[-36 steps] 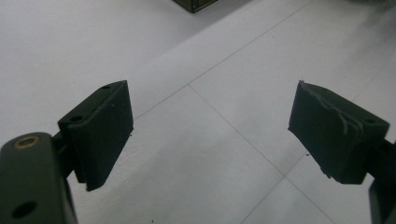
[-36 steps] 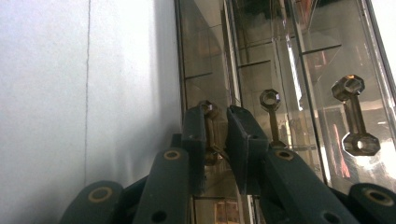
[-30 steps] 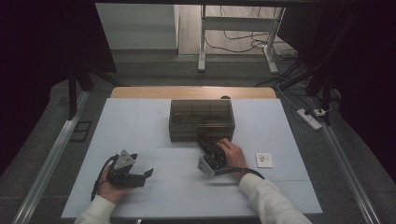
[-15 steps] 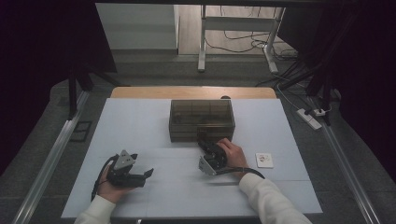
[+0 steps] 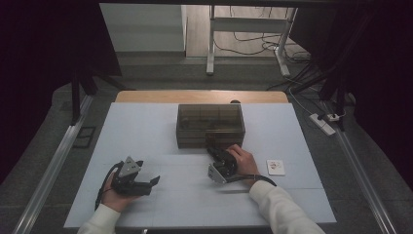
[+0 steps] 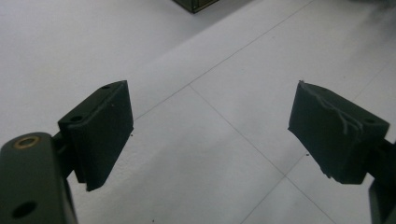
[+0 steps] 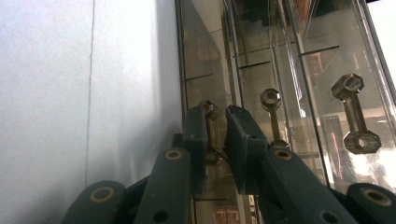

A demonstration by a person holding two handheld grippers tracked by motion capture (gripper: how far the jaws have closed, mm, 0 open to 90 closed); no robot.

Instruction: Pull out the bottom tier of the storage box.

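Gripping drawer handle (image 7: 211,133) | between right gripper (image 7: 215,128) fingers (image 7: 243,140)

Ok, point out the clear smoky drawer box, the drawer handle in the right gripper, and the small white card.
Clear smoky drawer box (image 5: 210,117): high view, top panel.
Drawer handle (image 7: 211,122): right gripper view, bar between the pads.
Small white card (image 5: 276,167): high view, its middle.

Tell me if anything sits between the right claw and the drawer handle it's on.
Nothing visible does. The right claw is already closed on the drawer handle at the front of the clear drawer box; two other handles stand beside it, clear of the grip.
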